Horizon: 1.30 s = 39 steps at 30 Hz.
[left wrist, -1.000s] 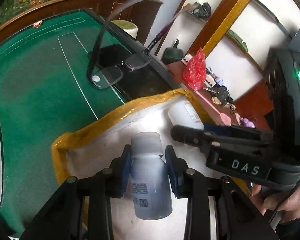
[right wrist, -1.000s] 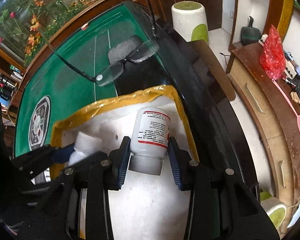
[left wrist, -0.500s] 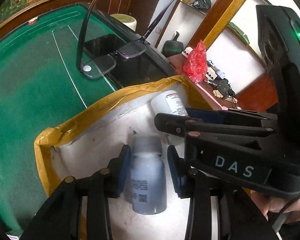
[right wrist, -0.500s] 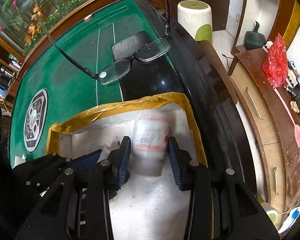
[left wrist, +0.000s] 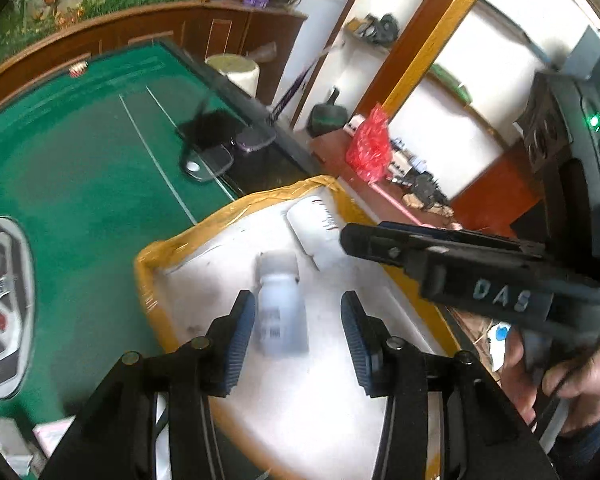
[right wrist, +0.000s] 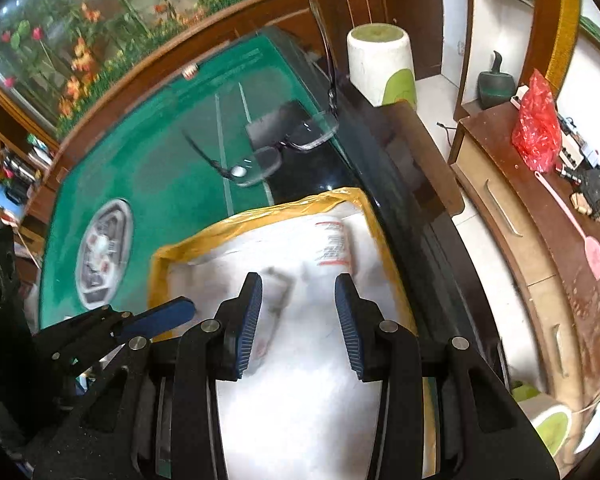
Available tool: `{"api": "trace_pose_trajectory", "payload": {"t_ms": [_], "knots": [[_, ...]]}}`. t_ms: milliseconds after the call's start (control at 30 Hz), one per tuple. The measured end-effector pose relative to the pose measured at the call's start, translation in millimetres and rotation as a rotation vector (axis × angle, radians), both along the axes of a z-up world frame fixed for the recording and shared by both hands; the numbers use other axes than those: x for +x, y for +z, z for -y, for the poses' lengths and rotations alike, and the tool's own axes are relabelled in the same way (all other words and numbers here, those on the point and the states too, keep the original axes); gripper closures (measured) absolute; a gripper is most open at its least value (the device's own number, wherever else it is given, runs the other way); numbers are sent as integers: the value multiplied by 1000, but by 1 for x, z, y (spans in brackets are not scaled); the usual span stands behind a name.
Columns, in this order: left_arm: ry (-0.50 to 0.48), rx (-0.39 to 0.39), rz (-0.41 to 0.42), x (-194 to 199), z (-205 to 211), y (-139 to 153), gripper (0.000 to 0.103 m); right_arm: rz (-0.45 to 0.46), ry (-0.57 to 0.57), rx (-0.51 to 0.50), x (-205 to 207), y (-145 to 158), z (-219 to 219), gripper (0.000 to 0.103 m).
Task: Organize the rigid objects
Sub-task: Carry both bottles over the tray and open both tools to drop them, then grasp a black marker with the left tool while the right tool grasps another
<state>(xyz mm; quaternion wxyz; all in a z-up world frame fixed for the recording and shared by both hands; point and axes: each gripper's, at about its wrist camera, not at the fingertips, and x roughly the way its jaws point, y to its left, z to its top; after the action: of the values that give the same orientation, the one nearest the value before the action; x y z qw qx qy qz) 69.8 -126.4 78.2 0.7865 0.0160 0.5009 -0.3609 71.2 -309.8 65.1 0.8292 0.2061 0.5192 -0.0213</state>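
In the left wrist view, the left gripper (left wrist: pixel 298 322) is seen above a white foam box with yellow-taped rim (left wrist: pixel 236 210), which rests on a green felt game table (left wrist: pixel 80 184). Its jaws have just been opening and now stand apart; the small pale bottle with a barcode label (left wrist: pixel 280 312) lies on the box floor between them, its blue pads (left wrist: pixel 242 334) clear of it, so nothing is gripped. A larger white bottle with a red-printed label (left wrist: pixel 314 226) lies on its side at 1 o'clock from the small bottle, near the far right corner of the box. The right gripper (left wrist: pixel 346 236) enters from 3 o'clock, held by a hand (left wrist: pixel 560 376). A pair of dark-framed spectacles (left wrist: pixel 224 152) lies on the table at 11 o'clock from the box. In the right wrist view, the right gripper (right wrist: pixel 298 316) is shown with its jaws parted and empty. The larger white bottle (right wrist: pixel 332 242) lies beyond the fingertips at 1 o'clock, untouched, against the right wall of the box (right wrist: pixel 260 214). The small bottle (right wrist: pixel 276 292) is blurred beside the left pad. The left gripper (right wrist: pixel 168 314) appears at 9 o'clock, and the spectacles (right wrist: pixel 284 148) at 12 o'clock.
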Motion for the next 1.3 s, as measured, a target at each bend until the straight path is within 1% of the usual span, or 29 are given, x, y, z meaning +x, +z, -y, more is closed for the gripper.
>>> {"api": "trace_pose_trajectory", "payload": {"t_ms": [167, 300, 367, 400, 467, 633, 700, 800, 900, 967, 1067, 1100, 1167, 1300], "knots": [[-26, -61, 4, -27, -52, 26, 58, 76, 5, 52, -35, 28, -30, 65], [-39, -75, 13, -46, -96, 38, 58, 84, 52, 107, -56, 35, -65, 65], [-27, -75, 17, -56, -124, 42, 58, 76, 79, 117, -65, 36, -87, 65], [-12, -80, 13, -61, -145, 43, 58, 70, 89, 126, -69, 35, -97, 65], [11, -85, 0, -66, -171, 42, 58, 69, 108, 145, -77, 33, -118, 65], [98, -28, -12, -78, -252, 33, 58, 49, 147, 177, -91, 22, -170, 65], [118, -8, -22, -84, -274, 26, 58, 40, 171, 188, -95, 15, -190, 65], [128, 29, -42, -91, -306, 12, 58, -1, 197, 186, -101, 1, -219, 65], [122, 49, -71, -99, -326, -5, 58, -29, 220, 185, -108, -10, -241, 65], [107, 78, -98, -102, -329, -21, 58, -50, 233, 188, -111, -17, -253, 65], [40, 117, -123, -107, -327, -39, 58, -65, 268, 181, -113, -19, -272, 65], [24, 129, -127, -109, -326, -43, 58, -65, 281, 176, -115, -19, -276, 65], [4, 190, -102, -113, -322, -50, 58, -71, 301, 150, -114, -17, -287, 65], [-12, 232, -110, -113, -322, -63, 58, -92, 327, 128, -109, -17, -302, 65]]}}
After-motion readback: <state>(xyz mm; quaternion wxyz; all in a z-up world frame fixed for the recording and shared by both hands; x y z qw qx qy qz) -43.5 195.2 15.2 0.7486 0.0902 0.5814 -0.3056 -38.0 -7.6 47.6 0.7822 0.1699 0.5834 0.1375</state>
